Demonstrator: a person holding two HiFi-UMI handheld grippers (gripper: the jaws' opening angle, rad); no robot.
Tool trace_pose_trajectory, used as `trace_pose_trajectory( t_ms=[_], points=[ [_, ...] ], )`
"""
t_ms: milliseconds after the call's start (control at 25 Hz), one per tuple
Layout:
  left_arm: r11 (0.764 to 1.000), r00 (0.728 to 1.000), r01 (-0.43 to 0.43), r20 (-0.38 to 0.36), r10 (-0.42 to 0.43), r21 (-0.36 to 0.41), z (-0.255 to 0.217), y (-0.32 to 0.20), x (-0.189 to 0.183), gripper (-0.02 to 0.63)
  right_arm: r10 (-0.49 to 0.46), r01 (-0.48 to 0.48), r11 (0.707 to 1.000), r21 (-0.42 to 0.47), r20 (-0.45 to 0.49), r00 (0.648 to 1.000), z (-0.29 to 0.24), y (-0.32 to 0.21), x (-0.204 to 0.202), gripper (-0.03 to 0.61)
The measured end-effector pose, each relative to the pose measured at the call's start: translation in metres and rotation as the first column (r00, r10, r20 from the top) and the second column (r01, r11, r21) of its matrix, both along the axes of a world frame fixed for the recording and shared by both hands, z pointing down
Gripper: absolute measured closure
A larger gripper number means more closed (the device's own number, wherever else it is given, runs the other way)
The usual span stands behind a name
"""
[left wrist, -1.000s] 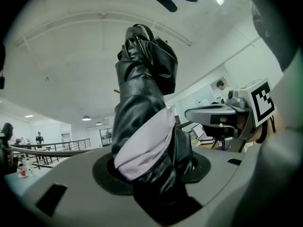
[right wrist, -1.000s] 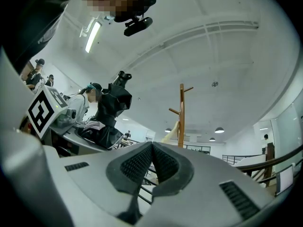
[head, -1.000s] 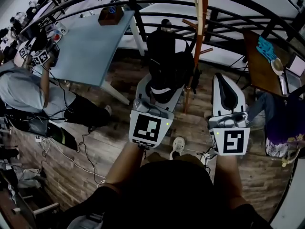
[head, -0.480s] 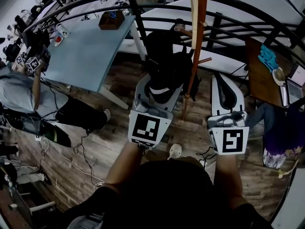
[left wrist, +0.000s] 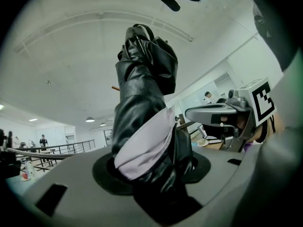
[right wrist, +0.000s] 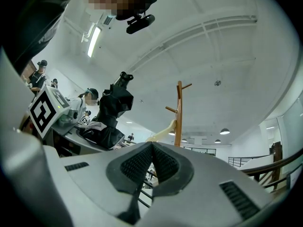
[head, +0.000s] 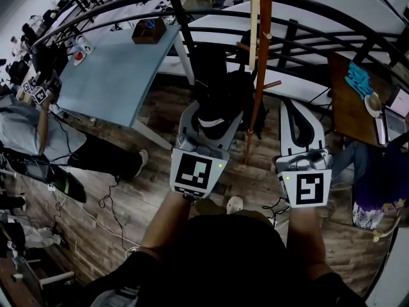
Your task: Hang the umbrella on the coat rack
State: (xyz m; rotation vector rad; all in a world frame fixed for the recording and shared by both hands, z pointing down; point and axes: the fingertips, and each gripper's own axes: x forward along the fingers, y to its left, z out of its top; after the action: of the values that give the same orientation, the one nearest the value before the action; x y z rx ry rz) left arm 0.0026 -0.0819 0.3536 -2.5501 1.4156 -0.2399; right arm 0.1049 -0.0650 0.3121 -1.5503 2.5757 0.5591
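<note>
Left gripper [head: 214,117] is clenched on a folded black umbrella [left wrist: 142,112]; in the left gripper view the bundle fills the space between the jaws, both pads pressed into its fabric. A pale strip [left wrist: 142,148] wraps the umbrella just above the grip, and the rest of the bundle rises beyond the jaws toward the ceiling. Right gripper [head: 297,107] carries nothing: in the right gripper view its ribbed pads meet at the tips with only background behind them. Each gripper's marker cube faces the head camera, left cube [head: 193,171] and right cube [head: 305,189]. The wooden coat rack [head: 261,62] stands between the two grippers in the head view, its pole running up out of frame, with short pegs sticking out to both sides. The umbrella is just left of the pole. The right gripper view shows a clear gap between umbrella and rack, so it hangs on no peg. Behind the rack runs a dark metal railing [head: 319,18]. A light blue table [head: 121,62] stands at upper left, with a seated person [head: 25,126] at its near edge. The floor [head: 128,197] is wood plank with cables lying across it.
</note>
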Motion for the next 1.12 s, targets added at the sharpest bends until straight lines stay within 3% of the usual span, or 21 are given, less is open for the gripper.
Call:
trace_pose_trajectory(
  t_ms=[640,1120],
  points=[
    [1.0,1.0,-0.022,-0.005,0.022,-0.014,0.0,-0.019,-0.014,0.377,0.026,-0.026,0.999,0.021,0.022,0.999,-0.009,-0.013,-0.009,0.551],
    [0.995,0.995,-0.1,-0.011,0.1,0.002,-0.023,-0.085,-0.034,0.377,0.108,-0.109,0.99,0.091,0.024,0.994,-0.052,-0.069,-0.03,0.551]
  ],
)
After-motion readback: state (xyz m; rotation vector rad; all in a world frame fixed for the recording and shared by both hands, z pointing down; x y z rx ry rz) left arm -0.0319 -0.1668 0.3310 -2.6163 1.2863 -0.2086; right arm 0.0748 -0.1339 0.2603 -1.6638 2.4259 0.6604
